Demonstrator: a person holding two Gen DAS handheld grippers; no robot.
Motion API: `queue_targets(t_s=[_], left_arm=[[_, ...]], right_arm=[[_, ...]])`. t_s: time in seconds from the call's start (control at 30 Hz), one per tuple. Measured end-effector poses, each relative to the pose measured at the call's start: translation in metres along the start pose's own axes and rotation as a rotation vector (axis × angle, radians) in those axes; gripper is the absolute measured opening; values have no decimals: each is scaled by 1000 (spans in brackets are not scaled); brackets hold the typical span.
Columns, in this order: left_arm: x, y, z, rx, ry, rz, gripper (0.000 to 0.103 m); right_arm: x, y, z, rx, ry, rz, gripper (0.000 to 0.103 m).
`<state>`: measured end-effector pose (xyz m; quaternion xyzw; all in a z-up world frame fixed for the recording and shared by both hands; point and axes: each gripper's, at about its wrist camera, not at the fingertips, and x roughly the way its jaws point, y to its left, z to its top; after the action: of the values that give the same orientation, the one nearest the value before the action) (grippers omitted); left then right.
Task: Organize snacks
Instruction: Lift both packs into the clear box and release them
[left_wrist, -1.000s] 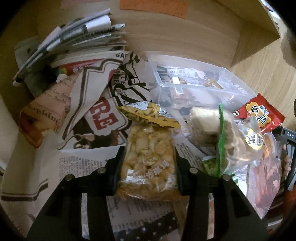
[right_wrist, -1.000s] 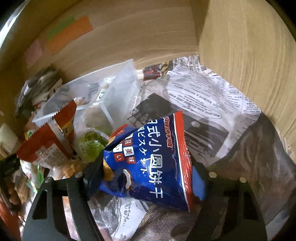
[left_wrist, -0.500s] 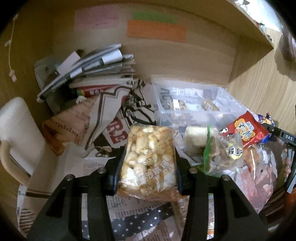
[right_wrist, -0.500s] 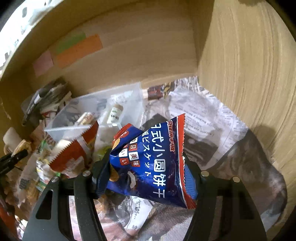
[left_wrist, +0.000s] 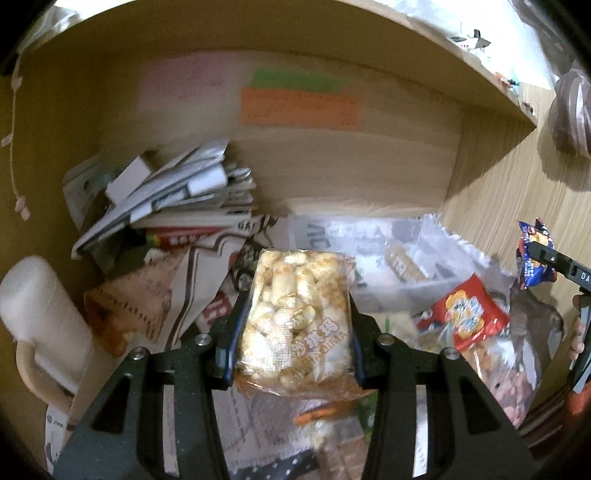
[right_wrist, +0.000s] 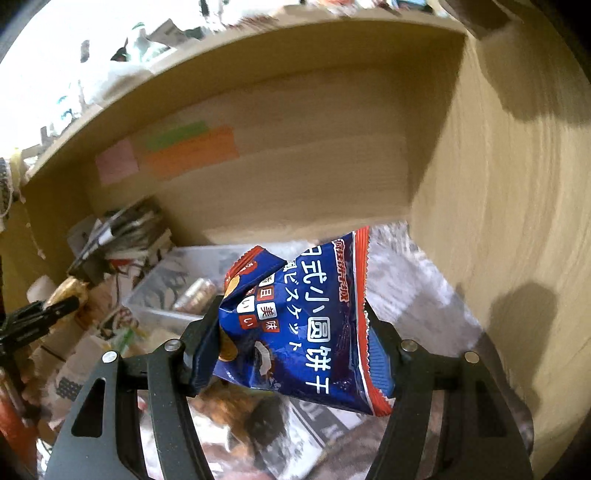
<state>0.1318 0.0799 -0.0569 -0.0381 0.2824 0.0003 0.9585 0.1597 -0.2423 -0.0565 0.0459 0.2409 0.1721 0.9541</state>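
My left gripper (left_wrist: 293, 332) is shut on a clear pack of pale puffed snack (left_wrist: 295, 317) and holds it above the snack pile. My right gripper (right_wrist: 291, 336) is shut on a blue and red biscuit bag (right_wrist: 306, 325) and holds it up in the air; it shows at the right edge of the left wrist view (left_wrist: 535, 258). A clear plastic bin (left_wrist: 373, 258) with a few wrapped snacks stands behind the pile; it also shows in the right wrist view (right_wrist: 177, 284). A red snack bag (left_wrist: 465, 314) lies right of the held pack.
Everything lies on newspaper (left_wrist: 192, 273) inside a wooden cubby. A stack of papers and booklets (left_wrist: 173, 199) sits at the back left. A white roll (left_wrist: 40, 314) stands at the left. Sticky notes (left_wrist: 295, 107) are on the back wall. The wooden side wall (right_wrist: 498, 221) is close on the right.
Both grippers have risen with their packs, away from the pile. The yellow bag under the puffed snack pack has dropped out of sight.
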Motion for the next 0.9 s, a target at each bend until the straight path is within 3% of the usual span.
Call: queue_targets(t_s=[0.43,0.9], left_arm=[[37,-24,42,10,-14,-53,45],[94,-37,66,33,55,-73,45]], right_arm=[[37,36,29,-84,-12,93,64],[101,53,45,-161,97,139,64]])
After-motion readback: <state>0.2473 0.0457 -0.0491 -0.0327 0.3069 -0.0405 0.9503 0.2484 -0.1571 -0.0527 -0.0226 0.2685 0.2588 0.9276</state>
